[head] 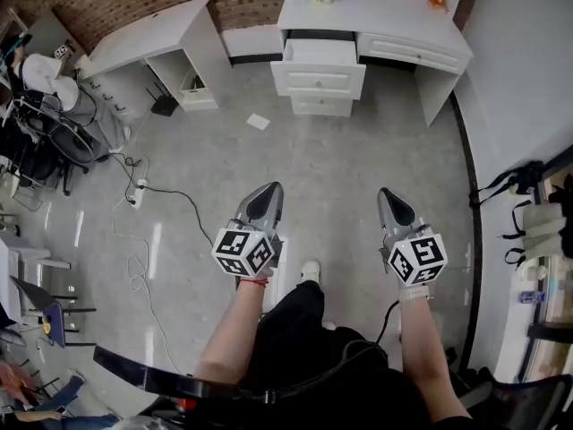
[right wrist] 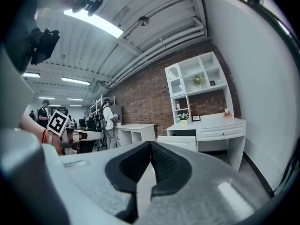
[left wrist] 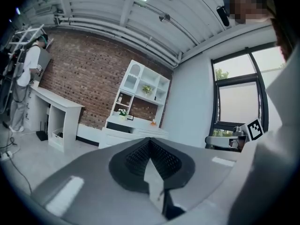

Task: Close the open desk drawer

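left hand-held gripper (head: 265,201): clenched, jaw tips met, nothing between them.
right hand-held gripper (head: 394,206): same, clenched and empty.
pose: both were held low in front of the person, side by side over the floor (head: 340,164), tips aimed at the far wall.
floor clutter: a paper scrap (head: 258,121) lay between the grippers and the desk, off to the left; a cable (head: 134,200) looped further left, clear of the path.
drawer (head: 318,77): top one of the stack, pulled out toward the person, well apart from both grippers.
worktop (head: 385,7): white, against the brick wall at the far end, drawer stack under its left part.
step: approach, by my read; nothing was touching the drawer yet.
next move: close the distance, set a clenched tip flat on the drawer front near its middle, push straight toward the wall. no grasp needed. an off-centre push would likely skew it.
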`<state>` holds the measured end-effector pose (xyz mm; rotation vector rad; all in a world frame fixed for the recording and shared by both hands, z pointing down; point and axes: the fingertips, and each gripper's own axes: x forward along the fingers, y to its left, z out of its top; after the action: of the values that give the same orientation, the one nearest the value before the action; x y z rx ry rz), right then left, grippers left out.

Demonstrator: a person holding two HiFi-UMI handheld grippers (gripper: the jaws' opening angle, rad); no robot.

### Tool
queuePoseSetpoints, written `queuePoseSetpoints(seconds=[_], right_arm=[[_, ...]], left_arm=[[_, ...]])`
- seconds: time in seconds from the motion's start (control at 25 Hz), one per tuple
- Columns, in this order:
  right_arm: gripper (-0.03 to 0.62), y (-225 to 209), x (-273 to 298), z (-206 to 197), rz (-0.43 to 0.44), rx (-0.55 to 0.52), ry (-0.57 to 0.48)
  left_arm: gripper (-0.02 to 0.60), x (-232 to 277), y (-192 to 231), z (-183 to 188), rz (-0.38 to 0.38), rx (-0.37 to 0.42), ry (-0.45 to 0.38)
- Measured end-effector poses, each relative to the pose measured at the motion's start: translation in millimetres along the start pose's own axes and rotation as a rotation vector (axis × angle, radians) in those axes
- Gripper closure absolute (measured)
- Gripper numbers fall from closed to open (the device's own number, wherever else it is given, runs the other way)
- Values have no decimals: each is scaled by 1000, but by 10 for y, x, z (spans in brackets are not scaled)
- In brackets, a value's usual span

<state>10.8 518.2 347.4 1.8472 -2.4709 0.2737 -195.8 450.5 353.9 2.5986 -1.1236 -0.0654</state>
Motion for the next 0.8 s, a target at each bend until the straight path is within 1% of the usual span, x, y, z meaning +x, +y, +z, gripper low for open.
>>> queuePoseSetpoints(seconds=[0.28, 0.4, 0.52, 0.8], right_arm=[[595, -231, 673, -26, -27, 30, 24], [595, -324, 903, -32, -47, 41, 23], [594, -374, 1108, -8, -61, 51, 15], [594, -419, 1451, -15, -33, 65, 21]], left_arm=[[580, 608, 466, 48, -27, -23, 34], [580, 805, 618, 77, -46, -17, 43], [580, 946, 766, 150, -60, -6, 44], [580, 1077, 1034, 209, -36, -20, 39]])
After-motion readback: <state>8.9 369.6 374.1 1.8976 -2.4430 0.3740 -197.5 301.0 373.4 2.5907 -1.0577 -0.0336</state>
